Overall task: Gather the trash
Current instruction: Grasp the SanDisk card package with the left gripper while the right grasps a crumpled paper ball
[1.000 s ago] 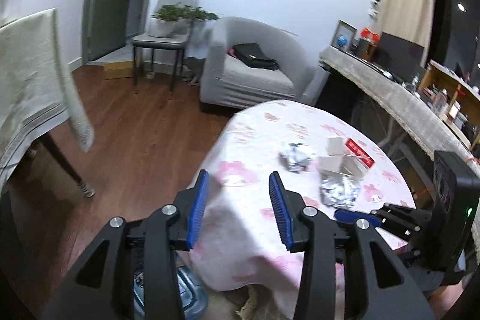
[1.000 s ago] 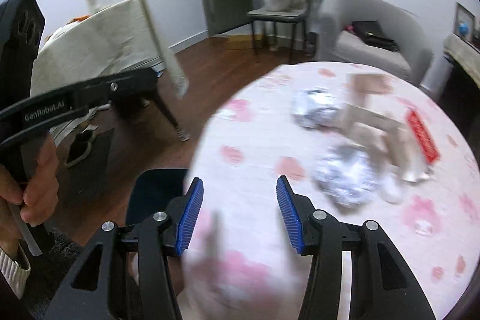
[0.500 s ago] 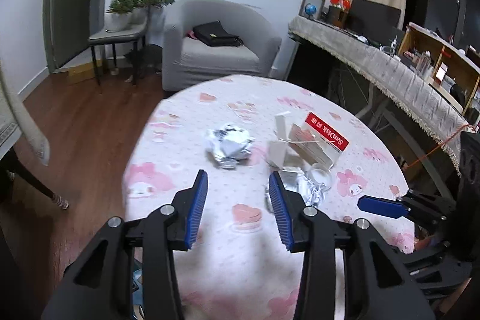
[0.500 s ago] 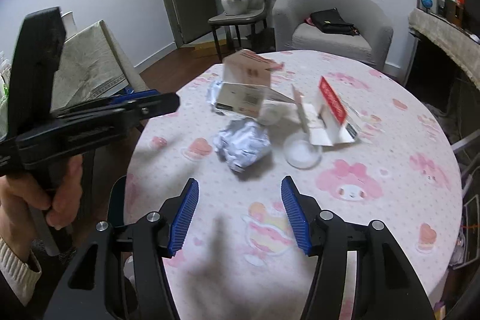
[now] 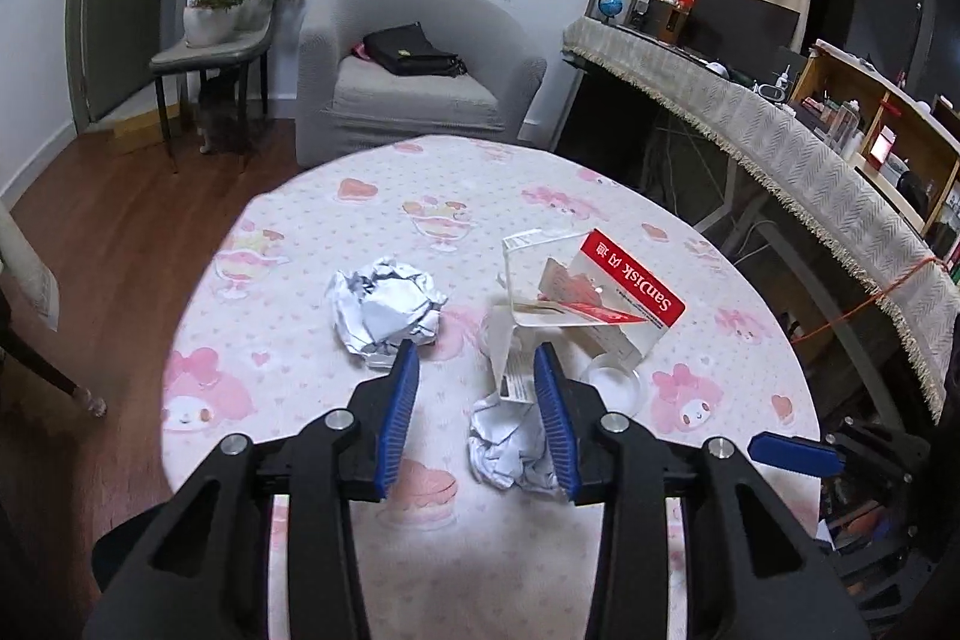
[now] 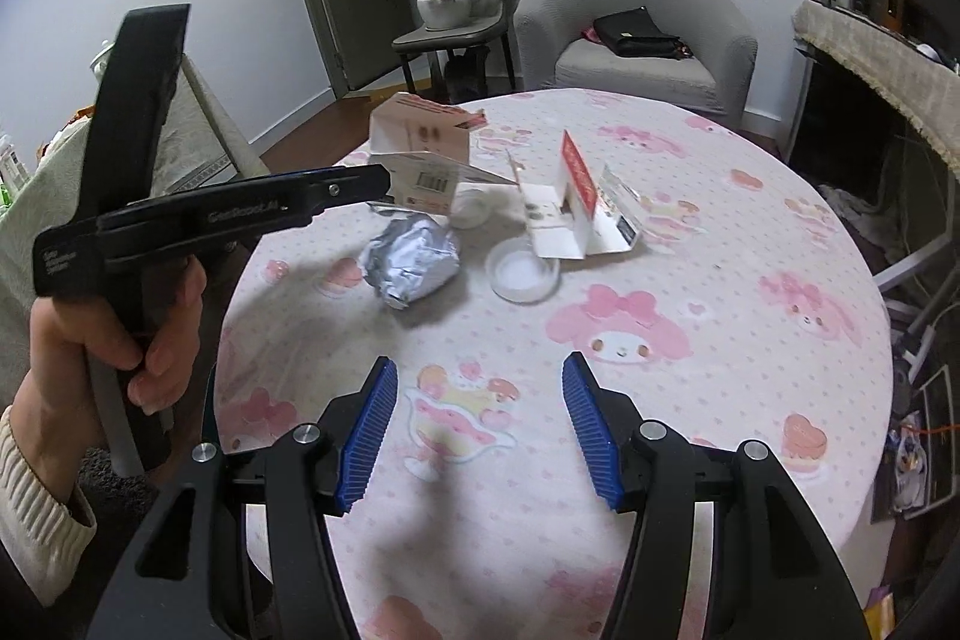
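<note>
**Trash on bench, nothing gripped yet**

Lay scattered across the pink-patterned bench (image 5: 360,232): near crumpled ball (image 5: 510,451), far crumpled ball (image 5: 387,307), torn SanDisk packaging (image 5: 630,280), small round white lid (image 5: 612,379). Looked foil-like in the right wrist view, where only the near crumpled ball (image 6: 414,259) showed clearly, beside the lid (image 6: 523,271) and just short of a tilted cardboard box (image 6: 420,142).

Judged both balls very light and soft, likely to crush and hold shape under a squeeze, with little risk of slipping against ribbed pads. Best taken across the widest middle, from above. Judged the packaging thin, stiff and springy; better pinched on a raised flap than on a flat face. Lid low and flat, probably awkward, to be caught by its rim.

Left gripper (image 5: 475,349): fingers moderately open, empty, hovering above the bench; near ball seen just beside the right-hand finger, contact impossible to confirm.

Right gripper (image 6: 480,361): fingers spread wide, empty, well apart from all trash.
</note>
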### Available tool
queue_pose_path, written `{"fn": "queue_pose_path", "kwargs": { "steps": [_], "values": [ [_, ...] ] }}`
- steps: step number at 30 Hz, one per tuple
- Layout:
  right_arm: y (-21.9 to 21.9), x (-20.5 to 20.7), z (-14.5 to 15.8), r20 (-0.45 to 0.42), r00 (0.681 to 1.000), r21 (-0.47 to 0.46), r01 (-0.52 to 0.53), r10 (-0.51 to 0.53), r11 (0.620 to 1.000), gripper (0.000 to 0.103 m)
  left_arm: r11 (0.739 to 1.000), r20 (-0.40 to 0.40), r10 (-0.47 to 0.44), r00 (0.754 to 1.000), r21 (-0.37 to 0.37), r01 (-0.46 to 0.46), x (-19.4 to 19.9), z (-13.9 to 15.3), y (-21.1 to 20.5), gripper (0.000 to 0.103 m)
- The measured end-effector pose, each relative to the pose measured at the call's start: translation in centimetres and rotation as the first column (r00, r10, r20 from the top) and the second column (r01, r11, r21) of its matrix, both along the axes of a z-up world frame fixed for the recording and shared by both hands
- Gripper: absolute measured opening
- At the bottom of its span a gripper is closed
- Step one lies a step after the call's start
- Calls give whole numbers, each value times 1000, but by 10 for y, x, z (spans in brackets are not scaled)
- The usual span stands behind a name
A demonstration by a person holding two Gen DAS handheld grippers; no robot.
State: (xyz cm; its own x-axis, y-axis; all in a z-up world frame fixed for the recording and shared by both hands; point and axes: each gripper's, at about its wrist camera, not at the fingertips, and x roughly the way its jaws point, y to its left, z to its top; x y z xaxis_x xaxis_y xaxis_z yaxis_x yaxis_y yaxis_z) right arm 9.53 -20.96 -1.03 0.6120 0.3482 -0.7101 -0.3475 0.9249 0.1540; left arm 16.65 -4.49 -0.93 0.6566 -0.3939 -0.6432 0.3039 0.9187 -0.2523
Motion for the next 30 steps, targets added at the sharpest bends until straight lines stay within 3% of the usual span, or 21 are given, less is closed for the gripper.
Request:
{"fn": "queue_pose_path", "kwargs": {
  "steps": [6, 8, 11, 30],
  "values": [
    [-10, 1, -5, -15, 1000, -10, 5, -5, 1000, 58, 1000, -25, 10, 1000, -15, -10, 11, -8, -5, 29],
    [-13, 2, -7, -21, 1000, -12, 10, -11, 1000, 58, 1000, -30, 13, 999, -16, -13, 12, -11, -8, 14],
    [-16, 4, -8, -22, 1000, -8, 18, -19, 1000, 58, 1000, -27, 13, 1000, -17, -14, 12, -12, -11, 1],
    [28, 27, -10, -13, 1000, 12, -23, 23, 1000, 63, 999, 38, 48, 998, -25, -47, -8, 9, 24, 1]
  ]
}}
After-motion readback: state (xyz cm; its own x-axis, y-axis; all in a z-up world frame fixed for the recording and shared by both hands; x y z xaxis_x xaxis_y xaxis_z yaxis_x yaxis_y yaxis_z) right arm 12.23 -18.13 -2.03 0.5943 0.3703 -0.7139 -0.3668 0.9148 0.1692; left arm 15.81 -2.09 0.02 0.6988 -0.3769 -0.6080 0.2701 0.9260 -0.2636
